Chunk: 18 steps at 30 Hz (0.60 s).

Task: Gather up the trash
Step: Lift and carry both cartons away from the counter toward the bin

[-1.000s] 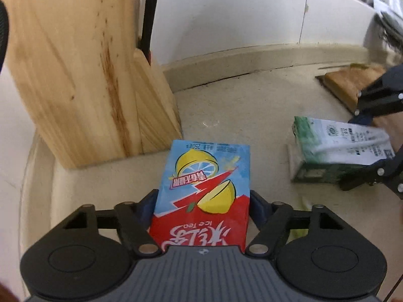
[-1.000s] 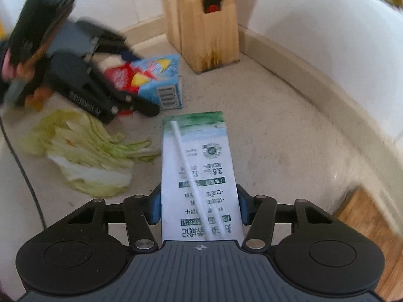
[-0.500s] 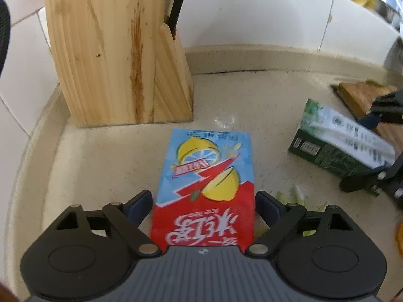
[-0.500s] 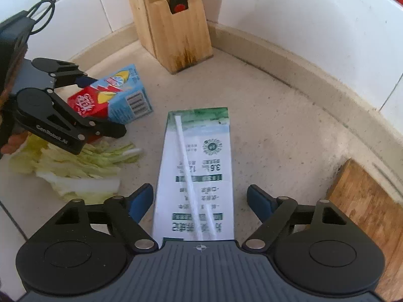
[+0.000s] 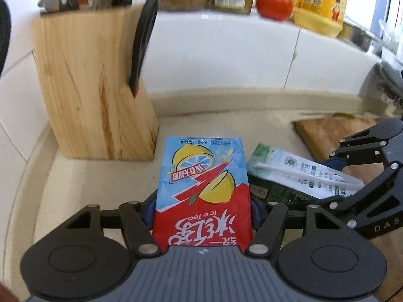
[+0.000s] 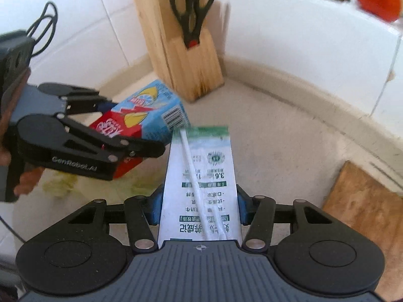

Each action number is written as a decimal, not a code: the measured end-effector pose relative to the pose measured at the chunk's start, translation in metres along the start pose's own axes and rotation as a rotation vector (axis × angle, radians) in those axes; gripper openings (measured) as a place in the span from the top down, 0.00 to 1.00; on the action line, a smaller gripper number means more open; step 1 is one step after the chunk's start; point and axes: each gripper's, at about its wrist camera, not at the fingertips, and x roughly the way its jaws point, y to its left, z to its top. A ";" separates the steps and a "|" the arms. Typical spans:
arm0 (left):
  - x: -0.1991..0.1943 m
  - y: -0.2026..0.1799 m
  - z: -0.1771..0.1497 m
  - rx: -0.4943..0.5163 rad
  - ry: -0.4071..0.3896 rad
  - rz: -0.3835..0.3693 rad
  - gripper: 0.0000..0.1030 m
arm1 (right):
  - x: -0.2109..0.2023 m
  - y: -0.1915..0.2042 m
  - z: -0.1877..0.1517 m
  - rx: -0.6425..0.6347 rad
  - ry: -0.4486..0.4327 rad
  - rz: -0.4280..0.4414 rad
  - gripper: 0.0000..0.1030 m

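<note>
A red and blue ice tea carton (image 5: 201, 188) sits between the blue pads of my left gripper (image 5: 202, 209), which is shut on it. In the right wrist view this carton (image 6: 148, 115) hangs tilted in the left gripper (image 6: 131, 125), above the beige counter (image 6: 277, 151). My right gripper (image 6: 199, 206) is shut on a white and green milk carton (image 6: 201, 176) with a straw taped to it. The left wrist view shows the milk carton (image 5: 302, 173) just right of the ice tea carton, held by the right gripper (image 5: 352, 176).
A wooden knife block (image 5: 95, 95) with scissors (image 6: 191, 10) stands in the back corner. A wooden cutting board (image 6: 365, 201) lies at the right. Lettuce scraps (image 6: 60, 183) lie under the left gripper. A tomato (image 5: 274, 3) and jars sit on the tiled ledge.
Half a second ago both grippers stood open around cartons lying on the counter. Both have since shut on their cartons and risen, and the two cartons are closer together.
</note>
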 end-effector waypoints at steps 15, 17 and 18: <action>-0.082 -0.045 -0.006 -0.015 -0.120 0.077 0.38 | -0.076 0.012 -0.036 0.088 -0.133 0.063 0.41; -0.089 -0.052 -0.011 -0.014 -0.124 0.085 0.38 | -0.080 0.012 -0.043 0.104 -0.140 0.075 0.41; -0.093 -0.056 -0.012 -0.015 -0.126 0.091 0.38 | -0.082 0.012 -0.045 0.106 -0.142 0.077 0.41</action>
